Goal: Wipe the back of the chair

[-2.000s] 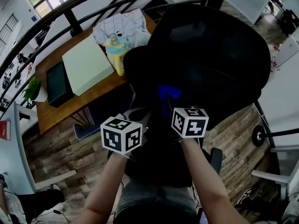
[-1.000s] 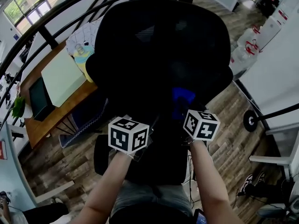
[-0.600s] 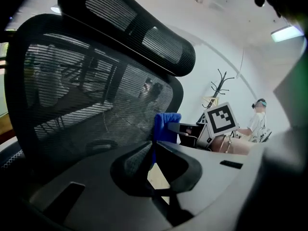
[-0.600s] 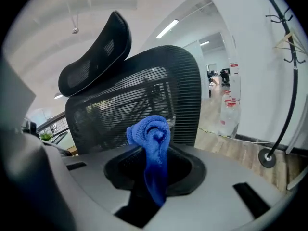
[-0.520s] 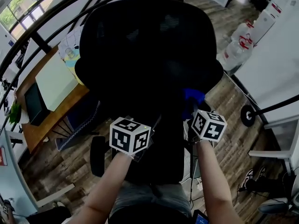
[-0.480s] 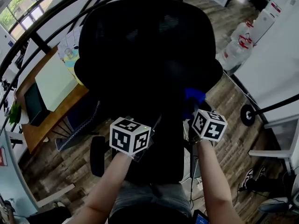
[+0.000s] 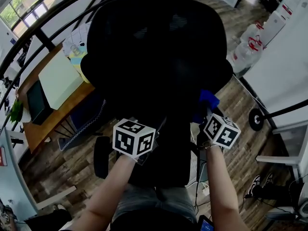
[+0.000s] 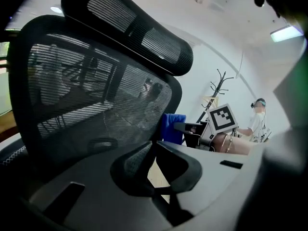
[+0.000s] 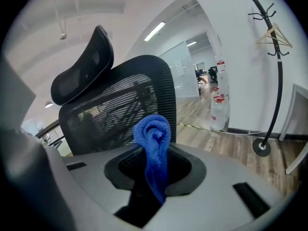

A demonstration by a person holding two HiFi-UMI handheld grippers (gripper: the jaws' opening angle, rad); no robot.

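Sliding rightward, the blue cloth (image 9: 153, 148) has gone from the middle of the chair back (image 7: 159, 57) two seconds ago to its lower right edge. In the last half second it has crept a little further right. The cloth is bunched into a rounded wad that sticks up past the fingertips, close against the black mesh. The right gripper (image 9: 155, 176) is clenched on the cloth's lower part, and a strip of the fabric runs down between the jaws.

The left gripper (image 8: 155, 146) has hardly shifted. It sits near the chair's lower spine, left of the right gripper, with its jaws drawn together and nothing between them. From its view the mesh back fills the left side, with the headrest (image 8: 139, 32) above, and the cloth and the right gripper's marker cube show at the back's far edge.

Further out on the left is a wooden desk (image 7: 33, 129) carrying a pale green board (image 7: 58, 78) and a dark flat item (image 7: 36, 102). On the right, water jugs (image 7: 250, 44) stand on the plank floor (image 7: 240, 148). A coat stand (image 9: 269, 57) rises by the white wall.
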